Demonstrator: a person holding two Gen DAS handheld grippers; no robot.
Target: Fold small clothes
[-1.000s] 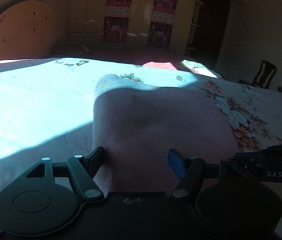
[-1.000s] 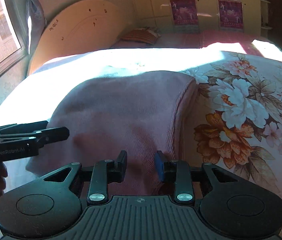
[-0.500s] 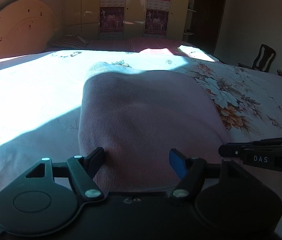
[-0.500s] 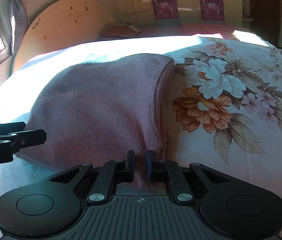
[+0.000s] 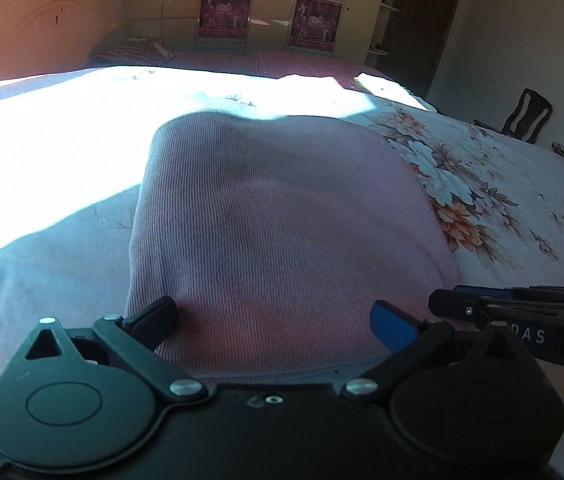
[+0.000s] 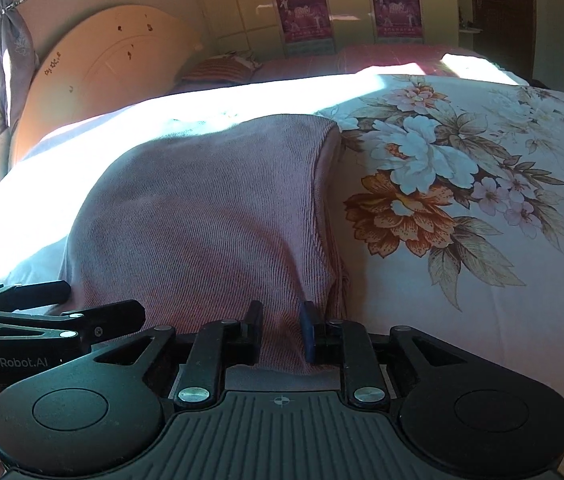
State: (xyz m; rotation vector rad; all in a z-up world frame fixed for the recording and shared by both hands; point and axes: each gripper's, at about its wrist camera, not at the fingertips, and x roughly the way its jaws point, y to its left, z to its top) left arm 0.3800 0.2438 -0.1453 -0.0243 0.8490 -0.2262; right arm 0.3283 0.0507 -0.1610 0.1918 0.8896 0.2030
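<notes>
A pink ribbed garment [image 5: 282, 232] lies folded on the bed, with its near edge at both grippers; it also shows in the right wrist view [image 6: 210, 220]. My left gripper [image 5: 278, 320] is wide open, its fingers standing at either side of the garment's near left edge. My right gripper [image 6: 280, 328] has its jaws drawn close on a bunch of the garment's near right edge. The right gripper shows side-on in the left wrist view [image 5: 522, 312], and the left gripper shows in the right wrist view [image 6: 50, 320].
The bed has a floral sheet [image 6: 462, 200] and a wooden headboard [image 6: 102, 72] at the left. A striped pillow [image 5: 138, 50] lies at the far end. Wardrobes with posters [image 5: 314, 12] stand behind. A dark chair [image 5: 526, 116] stands at the right.
My right gripper's jaws closed in on the garment's near edge. My left gripper stayed open. Both views have drawn back toward the near edge, so more of the garment shows.
</notes>
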